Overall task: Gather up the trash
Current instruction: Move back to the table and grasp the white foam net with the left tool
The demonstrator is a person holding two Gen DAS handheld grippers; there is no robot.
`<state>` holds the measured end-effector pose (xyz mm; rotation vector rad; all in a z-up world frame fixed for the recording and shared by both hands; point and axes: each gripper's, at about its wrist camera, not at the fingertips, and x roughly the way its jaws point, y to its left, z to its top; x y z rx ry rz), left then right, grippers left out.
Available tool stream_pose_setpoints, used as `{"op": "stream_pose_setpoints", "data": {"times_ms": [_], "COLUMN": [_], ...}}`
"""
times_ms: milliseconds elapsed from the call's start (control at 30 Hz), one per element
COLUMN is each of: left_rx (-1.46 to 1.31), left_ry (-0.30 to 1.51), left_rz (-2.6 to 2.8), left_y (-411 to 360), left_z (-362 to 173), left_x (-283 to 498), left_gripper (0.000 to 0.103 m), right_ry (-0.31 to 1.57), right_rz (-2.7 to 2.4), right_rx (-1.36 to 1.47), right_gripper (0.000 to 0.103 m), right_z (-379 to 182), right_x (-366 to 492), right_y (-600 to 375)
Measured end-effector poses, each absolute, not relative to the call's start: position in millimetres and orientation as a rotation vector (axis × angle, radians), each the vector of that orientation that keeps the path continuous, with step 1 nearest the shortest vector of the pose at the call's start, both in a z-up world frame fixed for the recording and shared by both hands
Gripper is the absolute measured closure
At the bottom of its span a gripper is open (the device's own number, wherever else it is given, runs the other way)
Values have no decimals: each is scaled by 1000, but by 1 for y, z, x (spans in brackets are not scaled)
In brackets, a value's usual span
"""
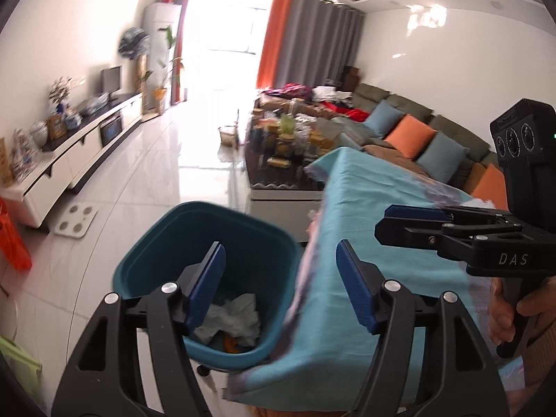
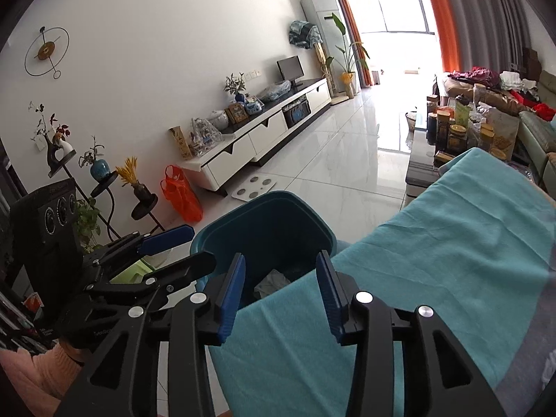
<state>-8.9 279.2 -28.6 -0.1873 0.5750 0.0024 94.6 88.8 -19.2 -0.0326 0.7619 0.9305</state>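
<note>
A teal trash bin (image 1: 208, 260) stands on the floor against the edge of a table with a turquoise cloth (image 1: 392, 243). Crumpled white paper (image 1: 236, 319) lies inside it with a bit of orange trash. My left gripper (image 1: 281, 281) is open and empty above the bin's rim and the cloth edge. My right gripper (image 2: 281, 292) is open and empty over the cloth edge, the bin (image 2: 271, 226) just beyond it. The right gripper also shows in the left wrist view (image 1: 410, 222). The left gripper shows in the right wrist view (image 2: 180, 250).
A white TV cabinet (image 2: 264, 135) runs along the left wall, with an orange plastic bag (image 2: 182, 194) and a bathroom scale (image 2: 253, 187) on the floor by it. A cluttered coffee table (image 2: 451, 139) and a sofa (image 1: 434, 139) lie beyond the cloth.
</note>
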Motion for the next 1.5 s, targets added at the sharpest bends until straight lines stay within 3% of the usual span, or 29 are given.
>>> {"op": "stream_pose_setpoints", "data": {"times_ms": [167, 767, 1333, 1500], "left_rx": [-157, -82, -69, -91], "left_ry": [552, 633, 755, 807], "left_rz": [-142, -529, -687, -693], "left_y": [230, 55, -30, -48], "left_z": [-21, -31, -42, -48], "left_x": [-9, 20, 69, 92], "left_gripper": [30, 29, 29, 34], "right_ry": [705, 649, 719, 751], "right_rz": [871, 454, 260, 276], "right_rx": [13, 161, 271, 299], "right_gripper": [60, 57, 56, 56], "right_z": [-4, -12, -61, -78], "right_x": [76, 35, -3, -18], "right_y": [39, -143, -234, -245]}}
